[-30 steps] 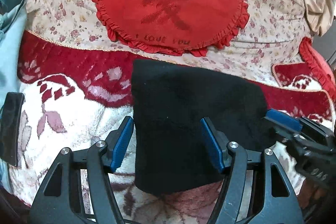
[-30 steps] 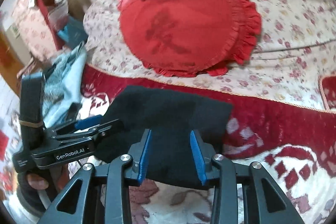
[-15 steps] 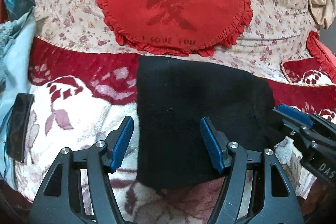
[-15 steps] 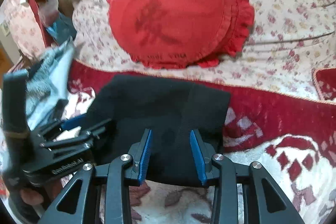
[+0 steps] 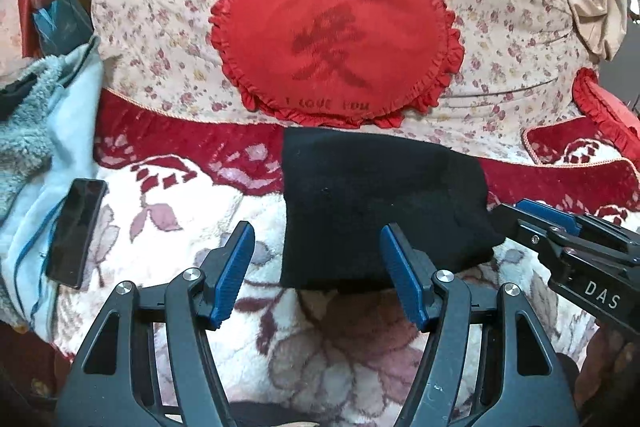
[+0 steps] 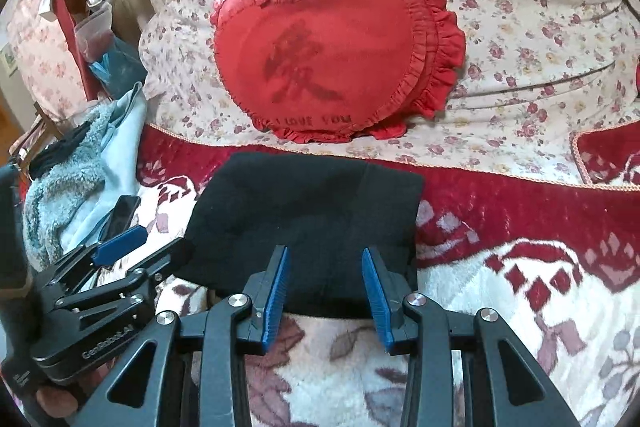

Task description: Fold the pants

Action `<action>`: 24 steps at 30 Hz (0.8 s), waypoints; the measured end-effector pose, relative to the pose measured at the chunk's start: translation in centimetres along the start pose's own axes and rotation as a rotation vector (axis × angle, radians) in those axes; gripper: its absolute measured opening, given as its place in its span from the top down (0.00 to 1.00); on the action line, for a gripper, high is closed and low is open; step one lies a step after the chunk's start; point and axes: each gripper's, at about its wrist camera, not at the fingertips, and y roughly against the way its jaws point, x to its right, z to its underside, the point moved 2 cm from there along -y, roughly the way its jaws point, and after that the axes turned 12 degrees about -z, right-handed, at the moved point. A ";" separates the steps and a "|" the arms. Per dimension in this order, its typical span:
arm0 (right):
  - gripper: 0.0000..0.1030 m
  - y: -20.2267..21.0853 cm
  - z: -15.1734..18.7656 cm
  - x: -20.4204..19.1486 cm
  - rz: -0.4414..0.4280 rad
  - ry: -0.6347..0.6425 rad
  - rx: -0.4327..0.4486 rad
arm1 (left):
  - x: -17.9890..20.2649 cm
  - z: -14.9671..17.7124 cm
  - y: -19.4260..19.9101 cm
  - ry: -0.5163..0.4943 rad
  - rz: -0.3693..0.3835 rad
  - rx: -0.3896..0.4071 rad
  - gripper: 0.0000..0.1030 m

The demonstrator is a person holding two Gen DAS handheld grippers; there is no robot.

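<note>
Both grippers, the left gripper spread wide and the right gripper half spread, hover empty over the folded black pants on the patterned blanket, where withdrawing cleanly, without snagging an edge, looks best.

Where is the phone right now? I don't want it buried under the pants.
In the left wrist view the phone lies at the far left, on the light blue cloth, well apart from the folded black pants.
</note>
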 end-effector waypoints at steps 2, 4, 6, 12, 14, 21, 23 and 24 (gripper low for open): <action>0.65 0.6 0.2 -0.4 -0.003 0.007 0.008 | -0.1 0.1 0.8 -0.003 -0.012 0.014 0.36; 0.65 1.0 0.3 -0.8 -0.005 0.012 0.013 | -0.1 0.3 1.6 -0.008 -0.015 0.025 0.36; 0.65 1.4 0.5 -1.2 -0.008 0.015 0.017 | -0.2 0.6 2.1 -0.007 -0.002 0.028 0.36; 0.65 2.0 1.2 -1.9 -0.011 0.026 0.005 | -0.5 1.1 3.0 0.000 -0.001 0.030 0.36; 0.65 2.2 1.4 -2.1 -0.014 0.027 0.006 | -0.6 1.2 3.3 0.003 -0.001 0.032 0.36; 0.65 2.9 1.4 -2.7 -0.019 0.036 0.014 | -0.8 1.4 4.1 0.006 -0.005 0.043 0.36; 0.65 3.0 1.5 -2.8 -0.020 0.037 0.011 | -0.9 1.4 4.2 0.005 -0.005 0.047 0.36; 0.65 3.0 1.5 -2.8 -0.020 0.037 0.010 | -0.9 1.4 4.2 0.005 -0.005 0.049 0.36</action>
